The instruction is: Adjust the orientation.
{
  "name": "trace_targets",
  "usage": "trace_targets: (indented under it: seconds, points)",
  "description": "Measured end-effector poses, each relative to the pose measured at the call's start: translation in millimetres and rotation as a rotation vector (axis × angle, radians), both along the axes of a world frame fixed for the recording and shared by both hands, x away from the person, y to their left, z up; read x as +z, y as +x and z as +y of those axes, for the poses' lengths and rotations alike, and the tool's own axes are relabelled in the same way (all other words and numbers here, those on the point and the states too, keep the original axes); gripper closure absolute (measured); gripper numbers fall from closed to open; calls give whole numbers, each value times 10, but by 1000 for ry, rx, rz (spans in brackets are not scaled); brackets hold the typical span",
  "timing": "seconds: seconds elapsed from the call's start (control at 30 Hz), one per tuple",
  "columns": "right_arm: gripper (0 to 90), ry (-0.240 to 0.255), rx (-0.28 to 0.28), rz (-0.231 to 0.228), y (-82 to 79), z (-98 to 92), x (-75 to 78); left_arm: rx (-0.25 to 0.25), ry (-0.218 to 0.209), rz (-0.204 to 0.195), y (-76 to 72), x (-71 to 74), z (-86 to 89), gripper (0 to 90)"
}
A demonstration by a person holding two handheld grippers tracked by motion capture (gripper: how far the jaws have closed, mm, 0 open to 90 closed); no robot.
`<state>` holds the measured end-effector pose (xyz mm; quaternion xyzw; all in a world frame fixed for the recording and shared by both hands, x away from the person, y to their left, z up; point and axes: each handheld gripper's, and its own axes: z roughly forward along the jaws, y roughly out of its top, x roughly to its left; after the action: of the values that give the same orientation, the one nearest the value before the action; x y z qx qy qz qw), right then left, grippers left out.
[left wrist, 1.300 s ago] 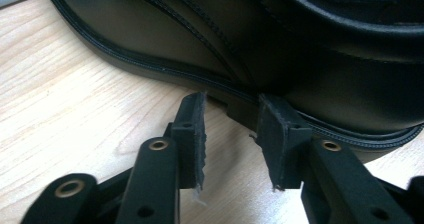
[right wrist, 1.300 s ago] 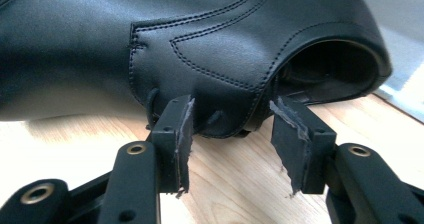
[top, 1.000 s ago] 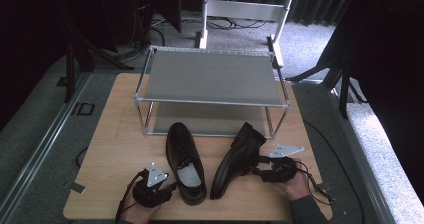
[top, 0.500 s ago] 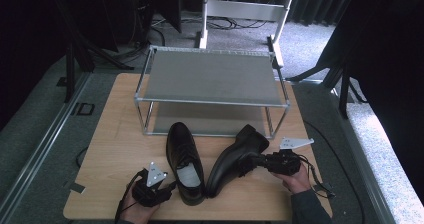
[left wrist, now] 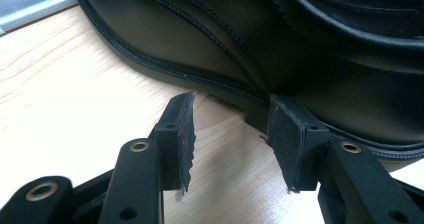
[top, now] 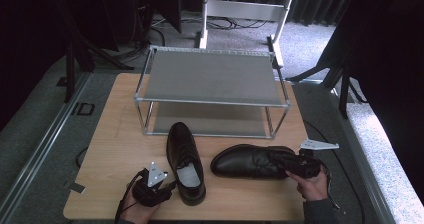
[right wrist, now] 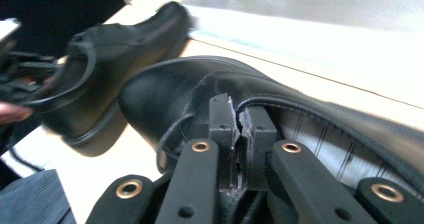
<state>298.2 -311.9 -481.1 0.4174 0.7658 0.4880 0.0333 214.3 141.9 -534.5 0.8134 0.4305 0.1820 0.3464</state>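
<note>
Rack (top: 210,79) behind two black shoes (top: 185,159), blocking nothing.

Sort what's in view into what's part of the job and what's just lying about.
In the job: left shoe, right shoe, rack, left gripper, right gripper.
Lying about: white frame, floor cables, tape scrap.
</note>
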Motion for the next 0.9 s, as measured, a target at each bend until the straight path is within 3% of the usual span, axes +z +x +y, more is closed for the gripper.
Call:
trace_targets:
  seconds: [0.13,0.2,0.33,0.4,0.47,0.67,0.8,0.87,0.9]
  points:
    - [766,-19,-27,16,141,51,-29,-1,2,-2,3,-2,4,537]
    - [640,-40,-23,10,174,86,-16,1,2,-2,3,-4,6,531]
    - [528,-79,-54,-56,189,113,78,3,1,-5,7,-8,12,527]
    - [481,-154,-74,-92,178,124,136,4,0,-4,12,-10,14,526]
    - [453,-201,-101,-122,161,96,165,7,4,-6,22,-14,19,525]
    - [379,-263,-225,-172,134,-133,115,18,3,2,62,-28,26,526]
    - [403,-200,-228,-183,140,-263,71,17,-1,5,74,-36,32,525]
    - [414,-253,-269,-186,141,-283,61,18,-3,4,73,-38,33,525]
    - [415,-244,-273,-191,140,-299,58,19,-3,5,74,-40,32,525]
